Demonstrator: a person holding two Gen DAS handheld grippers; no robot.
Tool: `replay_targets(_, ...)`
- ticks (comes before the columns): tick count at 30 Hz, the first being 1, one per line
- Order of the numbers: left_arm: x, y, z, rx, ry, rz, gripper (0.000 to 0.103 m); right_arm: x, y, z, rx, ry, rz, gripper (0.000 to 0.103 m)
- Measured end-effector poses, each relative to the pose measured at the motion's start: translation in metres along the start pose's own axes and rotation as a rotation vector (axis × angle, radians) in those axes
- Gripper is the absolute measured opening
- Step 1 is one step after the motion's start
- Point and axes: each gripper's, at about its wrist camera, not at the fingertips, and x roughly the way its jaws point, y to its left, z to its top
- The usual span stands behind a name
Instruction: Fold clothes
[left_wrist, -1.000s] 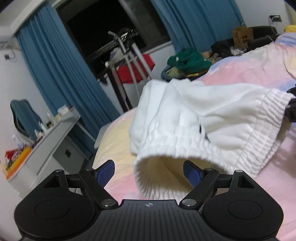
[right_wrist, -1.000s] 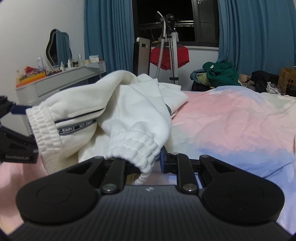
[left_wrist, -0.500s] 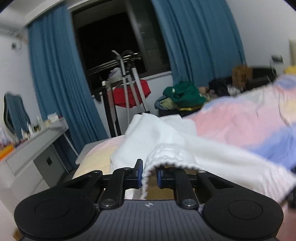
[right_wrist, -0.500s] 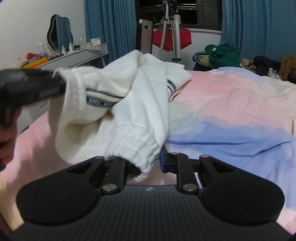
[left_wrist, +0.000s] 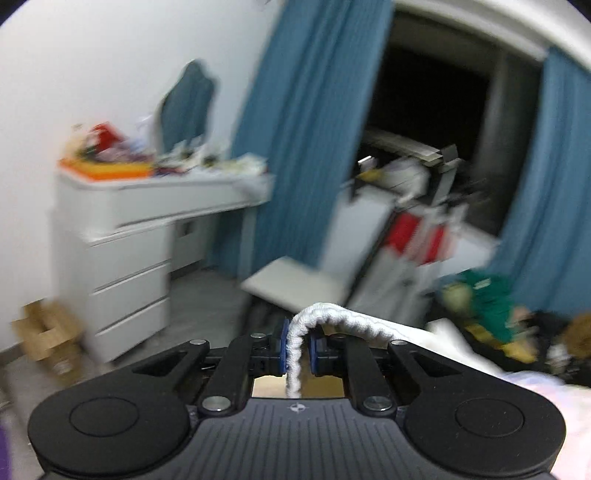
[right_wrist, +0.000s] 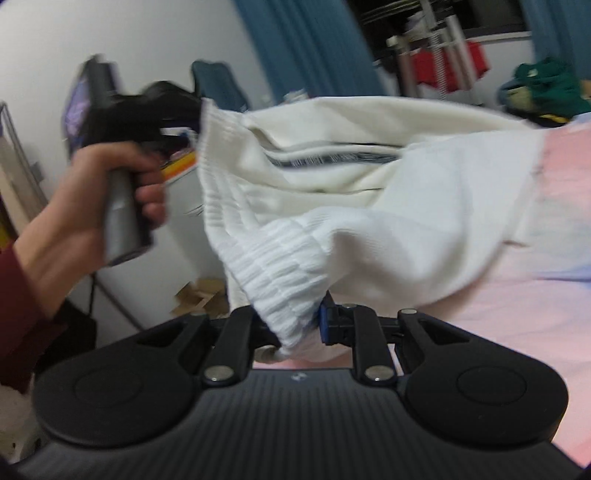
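Two grippers hold up a white piece of clothing over the bed.

The left gripper (left_wrist: 297, 345) has its blue fingers (left_wrist: 283, 345) squeezing in on the ribbed edge of the white clothing (right_wrist: 369, 192), which sits between them and is pinched tight. The right gripper (right_wrist: 295, 325) has its fingers (right_wrist: 325, 325) close together too, and they grip another thick ribbed edge of the same clothing. The clothing is up in the air, stretched between the two grippers, with its far end drooping toward the pink and blue bed (right_wrist: 535, 295). A dark stripe runs along the cloth. In the right view, a hand (right_wrist: 92, 199) with a dark red sleeve (right_wrist: 22, 314) holds the left gripper's handle. Behind are blue curtains (left_wrist: 303, 147), a white dresser (left_wrist: 122, 236) with small things on top, and a cardboard box (left_wrist: 48, 332) on the floor. The room looks blurry.
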Motion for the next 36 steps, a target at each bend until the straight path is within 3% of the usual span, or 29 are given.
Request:
replay_targets(3,0.043,0.019,-0.017,0.047,0.087,0.103,0.012,0.041,0.008,-0.010,0.003,0.069,0.003,0.020)
replay_targets(7,0.075,0.038,-0.052,0.052,0.180,0.121,0.013,0.069,0.001,-0.021,0.013,0.119,-0.007,0.020)
replay_targets(10,0.074,0.051,-0.064,0.029,0.177,0.120,0.018,0.069,-0.005,-0.019,0.036,0.113,0.011,0.022)
replay_targets(12,0.067,0.059,-0.063,0.013,0.163,0.112,0.025,0.064,-0.007,-0.016,0.041,0.112,0.020,0.026)
replay_targets(13,0.062,0.063,-0.063,0.003,0.157,0.108,0.037,0.062,-0.007,-0.014,0.034,0.112,0.011,0.031)
replay_targets(14,0.056,0.064,-0.062,-0.003,0.155,0.111,0.050,0.060,-0.007,-0.013,0.026,0.114,0.005,0.040)
replay_targets(15,0.048,0.065,-0.063,0.003,0.155,0.119,0.054,0.057,-0.007,-0.013,0.014,0.123,0.007,0.045)
replay_targets(17,0.026,0.063,-0.067,0.026,0.143,0.132,0.067,0.049,-0.005,-0.015,-0.007,0.129,0.013,0.065)
replay_targets(19,-0.001,0.061,-0.068,0.051,0.118,0.143,0.081,0.038,-0.003,-0.019,-0.028,0.130,0.021,0.075)
replay_targets(24,-0.060,0.051,-0.075,0.111,0.087,0.146,0.085,0.000,-0.009,-0.013,-0.075,0.110,0.013,0.075)
replay_targets(29,-0.110,0.003,-0.077,0.105,0.063,0.078,0.085,-0.052,-0.036,0.005,-0.056,0.013,-0.069,0.075)
replay_targets(32,-0.127,-0.050,-0.080,0.161,0.056,0.006,0.085,-0.078,-0.064,0.020,-0.014,-0.028,-0.137,0.075)
replay_targets(36,-0.129,-0.128,-0.095,0.238,0.070,-0.111,0.085,-0.114,-0.111,0.037,0.004,-0.051,-0.320,0.075)
